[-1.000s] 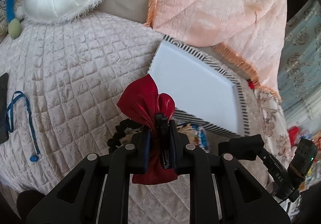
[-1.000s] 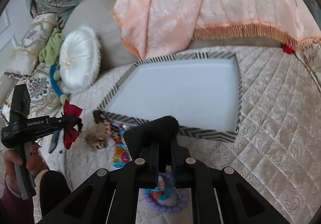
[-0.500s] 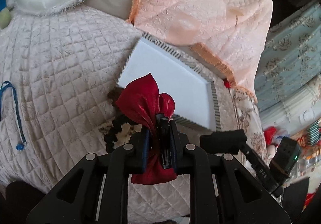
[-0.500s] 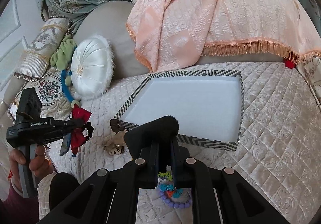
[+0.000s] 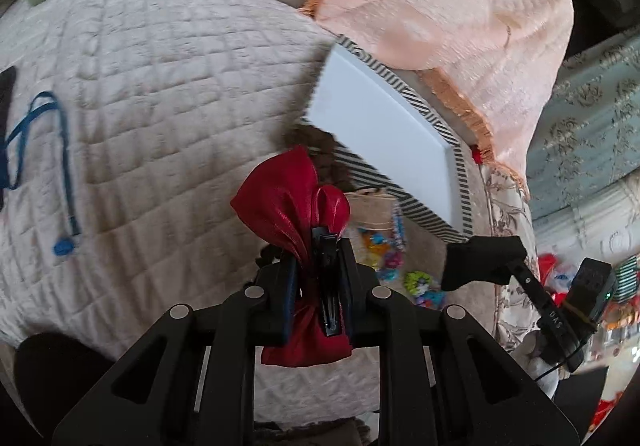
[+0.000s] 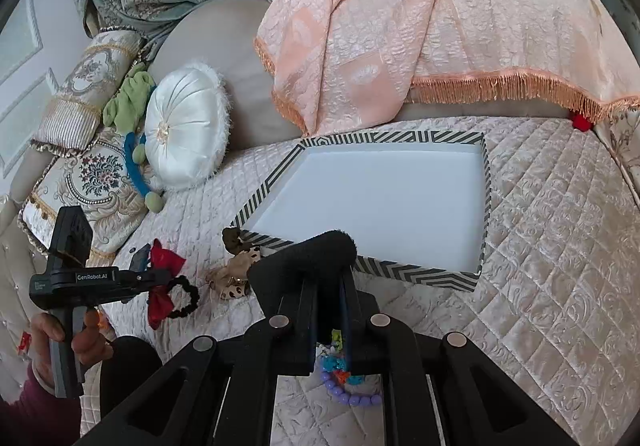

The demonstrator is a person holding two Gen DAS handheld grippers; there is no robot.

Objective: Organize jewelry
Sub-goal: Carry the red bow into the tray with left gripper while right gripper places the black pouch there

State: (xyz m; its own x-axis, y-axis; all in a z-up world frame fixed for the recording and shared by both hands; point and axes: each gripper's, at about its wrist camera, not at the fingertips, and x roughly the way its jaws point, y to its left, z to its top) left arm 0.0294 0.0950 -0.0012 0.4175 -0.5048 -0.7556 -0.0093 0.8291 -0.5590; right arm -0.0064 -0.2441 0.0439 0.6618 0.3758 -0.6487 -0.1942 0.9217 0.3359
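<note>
2 grippers in play and both have something, which is kind of the problem. The left gripper [image 5: 318, 278] has a red bow hair clip [image 5: 296, 214] pinched between its pads, black clip part sitting right in the gap, red fabric sticking out ahead and hanging below. Its jaws are opening right now with the bow between them, and from the right wrist view the bow [image 6: 162, 288] and its black beaded loop [image 6: 186, 296] look to be over the quilted bed cover [image 6: 560, 246], well short of the striped tray [image 6: 486, 182] that sits ahead and to the right of that gripper.

So risk 1: the bow drops onto the cover next to the leopard-print bow [image 6: 234, 280] rather than in the tray. If the tray is the goal, that's a miss and a re-grab off soft fabric, where satin slides and the loop could snag a finger.

Risk 2: the right gripper [image 6: 330, 330] is closed down tight on a colourful bead bracelet [image 6: 348, 392], which dangles below the fingertips. The tray is just ahead of it. The grip looks to be on only a small bit of the bracelet, so a quick swing could shake it loose.

Also the 2 grippers sit fairly near each other, so heading for the tray together could mean a bump.
</note>
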